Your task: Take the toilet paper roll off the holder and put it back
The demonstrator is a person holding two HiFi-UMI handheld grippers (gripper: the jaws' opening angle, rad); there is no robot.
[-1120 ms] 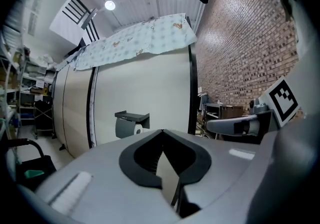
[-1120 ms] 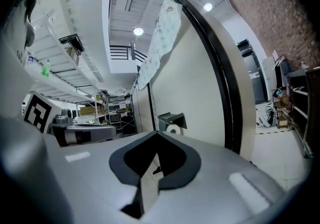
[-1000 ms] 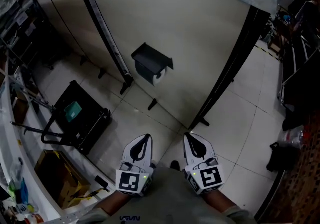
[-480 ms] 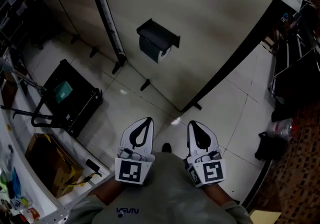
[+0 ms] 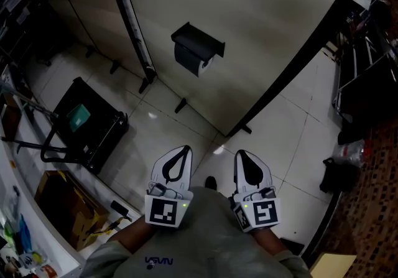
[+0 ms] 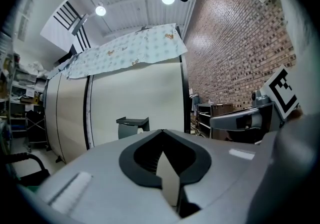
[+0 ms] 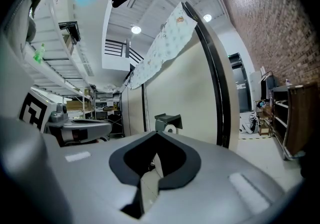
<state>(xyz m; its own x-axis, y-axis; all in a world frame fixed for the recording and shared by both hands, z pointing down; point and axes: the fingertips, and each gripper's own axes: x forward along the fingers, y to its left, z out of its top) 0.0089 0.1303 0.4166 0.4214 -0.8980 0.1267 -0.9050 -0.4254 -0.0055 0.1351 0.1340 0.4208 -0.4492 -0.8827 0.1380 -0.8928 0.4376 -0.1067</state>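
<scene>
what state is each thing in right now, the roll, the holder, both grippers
toilet paper roll: sitting in the holder, not yet taken off
holder: mounted on the wall panel, holding the roll
left gripper: shut, empty, well short of the holder
right gripper: shut, empty, well short of the holder

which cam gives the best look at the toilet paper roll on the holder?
Head view. The toilet paper roll shows its white end under the black holder, with nothing in front of it. The right gripper view shows the roll too, but small and far off. The left gripper view shows only the holder side-on, and the roll can't be made out.
</scene>
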